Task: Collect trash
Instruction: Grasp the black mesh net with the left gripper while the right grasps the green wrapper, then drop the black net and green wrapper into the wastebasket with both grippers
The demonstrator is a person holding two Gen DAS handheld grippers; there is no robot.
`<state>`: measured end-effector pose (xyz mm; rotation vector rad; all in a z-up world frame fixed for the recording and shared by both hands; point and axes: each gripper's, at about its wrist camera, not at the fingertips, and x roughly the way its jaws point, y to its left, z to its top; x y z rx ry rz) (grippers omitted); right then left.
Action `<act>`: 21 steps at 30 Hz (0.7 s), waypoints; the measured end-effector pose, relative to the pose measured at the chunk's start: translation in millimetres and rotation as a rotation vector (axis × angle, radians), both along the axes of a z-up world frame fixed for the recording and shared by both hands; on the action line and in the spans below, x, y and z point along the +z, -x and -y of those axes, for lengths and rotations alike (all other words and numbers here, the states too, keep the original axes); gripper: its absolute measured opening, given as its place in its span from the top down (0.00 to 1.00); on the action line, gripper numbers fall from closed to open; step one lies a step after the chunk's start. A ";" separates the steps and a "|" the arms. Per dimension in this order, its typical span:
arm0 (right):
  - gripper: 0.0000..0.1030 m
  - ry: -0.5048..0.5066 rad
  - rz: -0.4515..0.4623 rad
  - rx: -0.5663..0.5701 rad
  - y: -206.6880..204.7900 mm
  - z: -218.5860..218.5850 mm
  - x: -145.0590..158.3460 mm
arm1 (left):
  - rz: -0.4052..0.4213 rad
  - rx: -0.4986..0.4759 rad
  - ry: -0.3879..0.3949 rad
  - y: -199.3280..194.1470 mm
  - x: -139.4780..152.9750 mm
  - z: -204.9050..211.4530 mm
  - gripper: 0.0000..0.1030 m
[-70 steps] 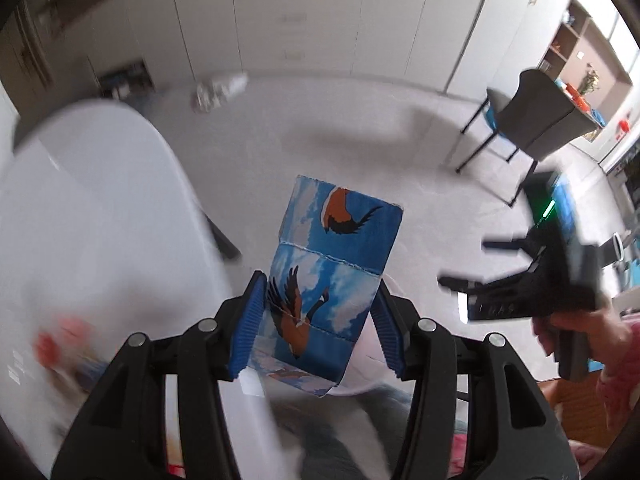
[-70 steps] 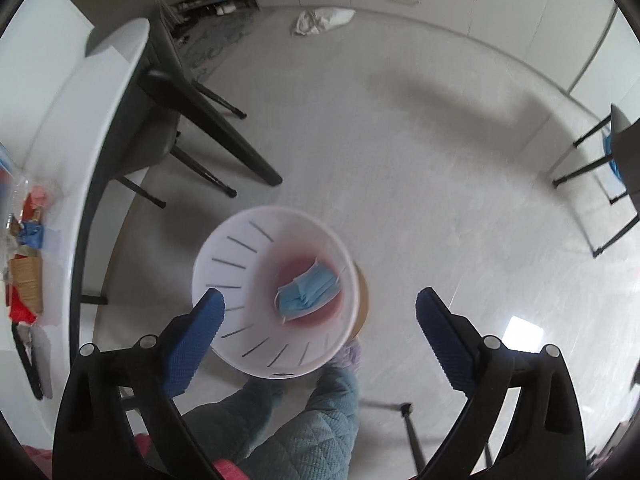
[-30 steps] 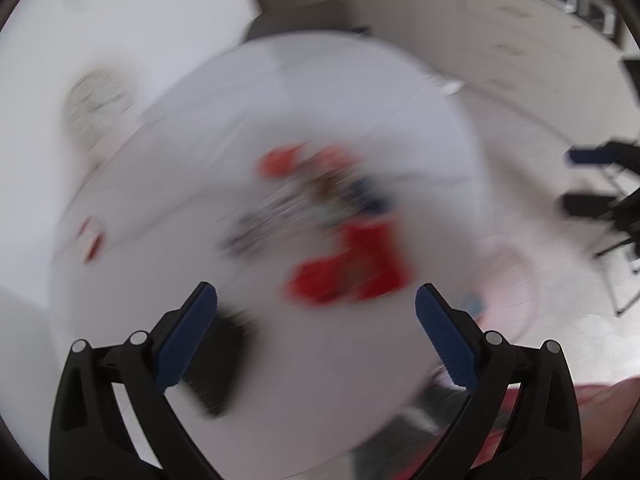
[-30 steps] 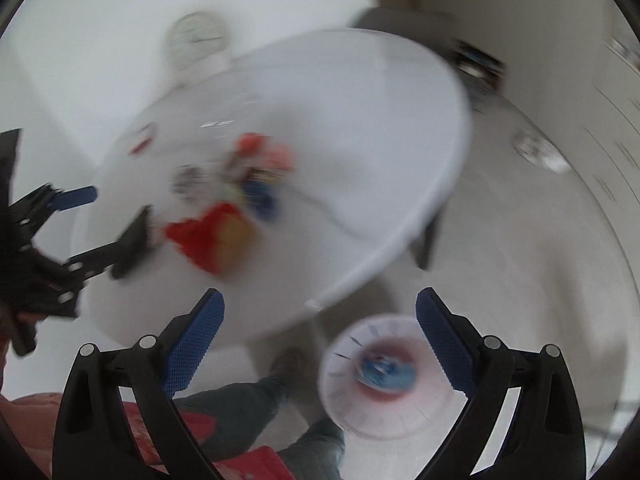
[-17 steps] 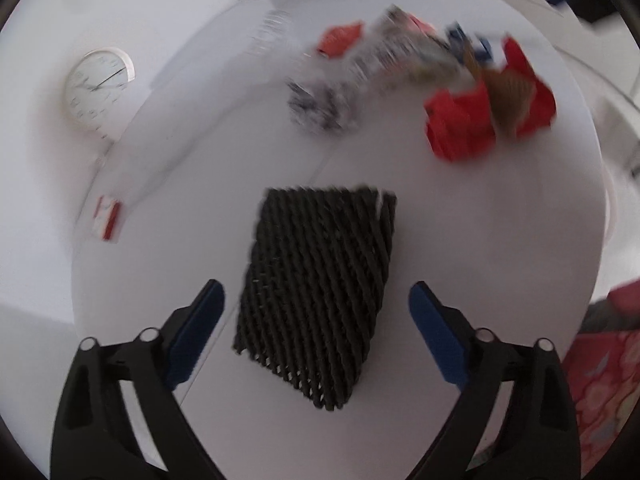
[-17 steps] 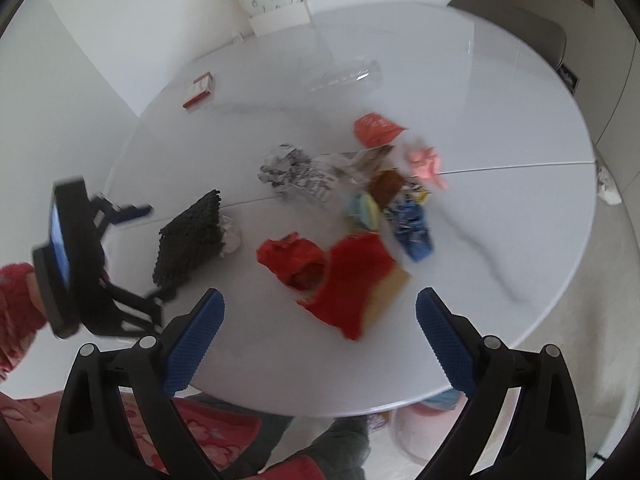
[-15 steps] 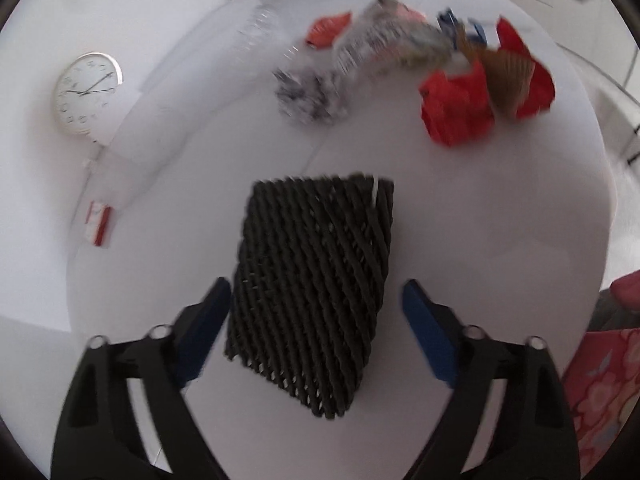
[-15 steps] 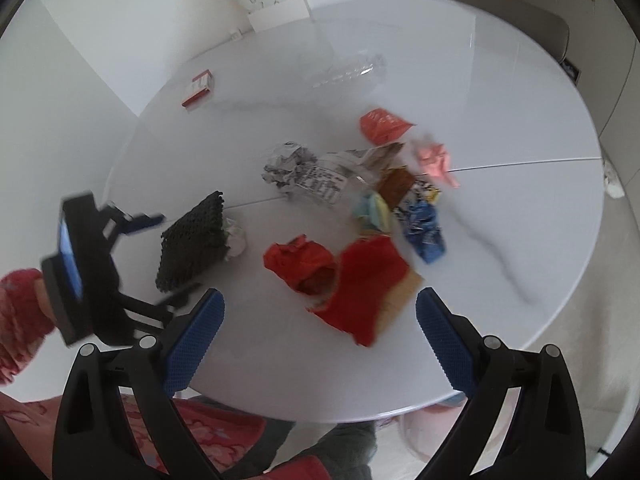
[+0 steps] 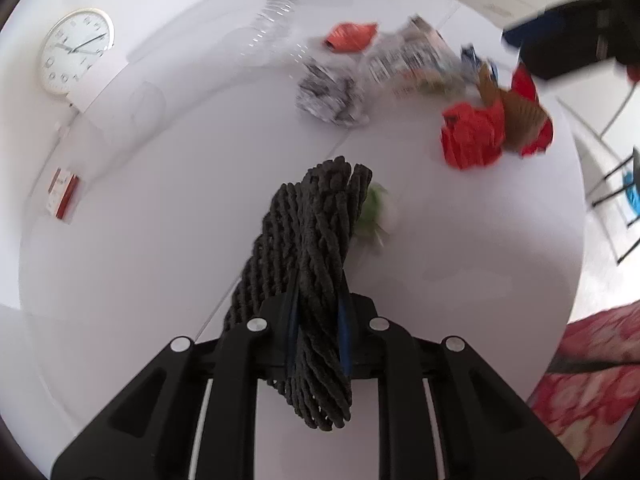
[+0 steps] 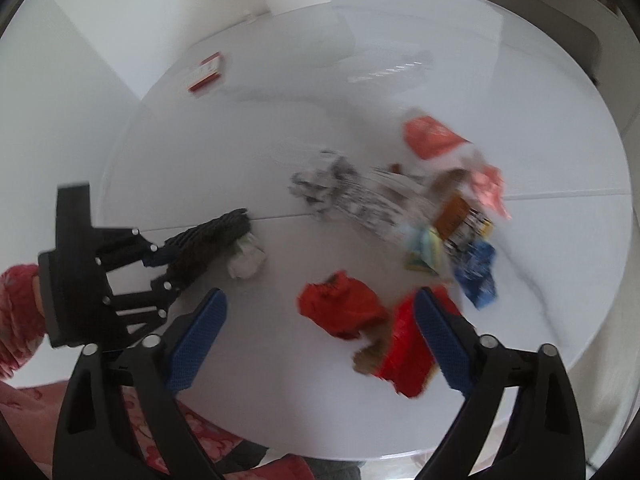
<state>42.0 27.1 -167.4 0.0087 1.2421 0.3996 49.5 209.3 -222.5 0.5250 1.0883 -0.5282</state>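
Pickup step: left gripper clenched on black foam net, squeezed narrow on bench; right gripper fingers wide, closing, nothing between, over red wrapper; next: lift net, carry to bin

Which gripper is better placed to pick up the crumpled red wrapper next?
The right gripper, probably. Its jaws are wide, just starting to close, with nothing between them, and the crumpled red wrapper lies just ahead. The left gripper is shut on the black foam net.

Round white table – crumpled wrappers, red-white packet
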 end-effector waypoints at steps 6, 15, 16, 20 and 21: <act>0.20 -0.020 -0.026 0.137 -14.6 -49.6 -25.9 | 0.000 0.086 0.066 -6.9 21.5 -18.7 0.85; 0.62 0.083 -0.115 0.206 -32.5 -94.1 -80.9 | 0.045 0.299 0.127 -2.5 56.0 -53.2 0.85; 0.65 0.091 -0.103 0.208 -31.8 -94.5 -80.3 | 0.047 0.312 0.134 -1.6 58.8 -53.7 0.85; 0.72 0.065 -0.092 0.196 -27.1 -89.1 -68.9 | 0.053 0.341 0.156 -1.5 66.0 -46.3 0.85; 0.72 0.048 -0.079 0.184 -25.0 -84.3 -60.5 | 0.055 0.343 0.166 0.3 69.7 -46.9 0.85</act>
